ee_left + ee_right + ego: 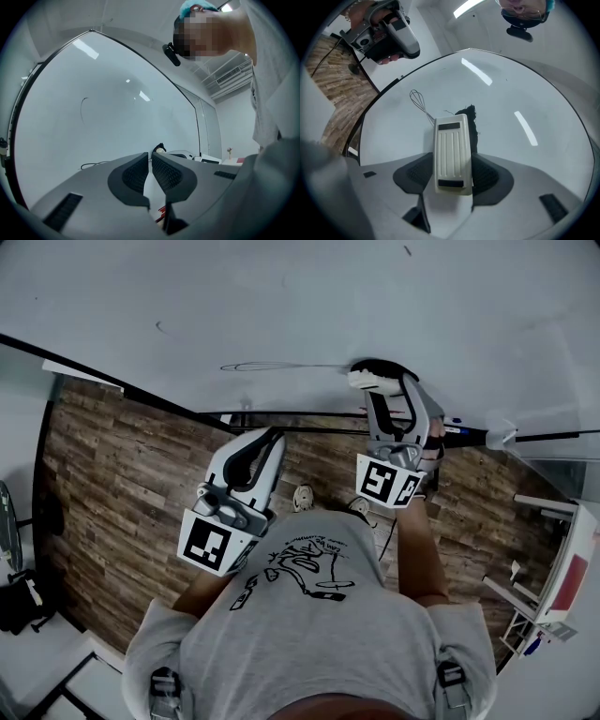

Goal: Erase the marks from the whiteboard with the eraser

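While clamping the eraser, the right tool holds it against the whiteboard.

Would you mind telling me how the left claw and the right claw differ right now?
The right claw is shut on the eraser; the left claw is shut on nothing. The right claw presses the eraser to the whiteboard beside a drawn line; the left claw hangs lower, clear of the board. Both point toward the whiteboard and carry a marker cube.
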### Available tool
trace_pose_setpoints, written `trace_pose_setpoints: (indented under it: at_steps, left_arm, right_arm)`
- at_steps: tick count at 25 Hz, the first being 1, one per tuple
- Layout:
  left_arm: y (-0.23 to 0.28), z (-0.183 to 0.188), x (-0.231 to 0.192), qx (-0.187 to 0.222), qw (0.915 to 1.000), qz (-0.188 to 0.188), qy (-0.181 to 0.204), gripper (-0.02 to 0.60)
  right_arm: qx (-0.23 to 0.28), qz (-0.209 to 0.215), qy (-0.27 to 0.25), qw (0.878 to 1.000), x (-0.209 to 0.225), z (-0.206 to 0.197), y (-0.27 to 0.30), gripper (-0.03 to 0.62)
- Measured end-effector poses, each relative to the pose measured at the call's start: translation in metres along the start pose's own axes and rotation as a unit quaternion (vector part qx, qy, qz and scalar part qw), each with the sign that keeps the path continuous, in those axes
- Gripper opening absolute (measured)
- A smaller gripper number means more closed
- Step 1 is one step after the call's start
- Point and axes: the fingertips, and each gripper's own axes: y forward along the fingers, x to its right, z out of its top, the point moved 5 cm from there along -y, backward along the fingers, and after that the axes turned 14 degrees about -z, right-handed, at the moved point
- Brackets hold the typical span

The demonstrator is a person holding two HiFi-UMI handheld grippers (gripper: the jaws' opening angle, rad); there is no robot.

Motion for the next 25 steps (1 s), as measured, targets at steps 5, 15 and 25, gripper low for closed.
trace_pose_setpoints:
  at_steps: [5,15,25]
  left_arm:
    - [-0.003,0.001,0.001,-0.002,1.0,0.003,0.0,0.04]
    - [-0.008,0.001,0.002,-0.002,0.9999,0.015,-0.001,0.04]
    - [-0.014,-0.002,0.004,-0.013,0.9995,0.028,-0.001,0.04]
  right_arm:
    - [-0.001,0.001,-0.003,1.0,-0.005,0.001,0.0,0.258]
    - [-0.001,0.017,-0.014,1.0,-0.025,-0.001,0.0,0.258]
    - [0.007,0.03,-0.025,0.999,-0.06,-0.005,-0.004,0.258]
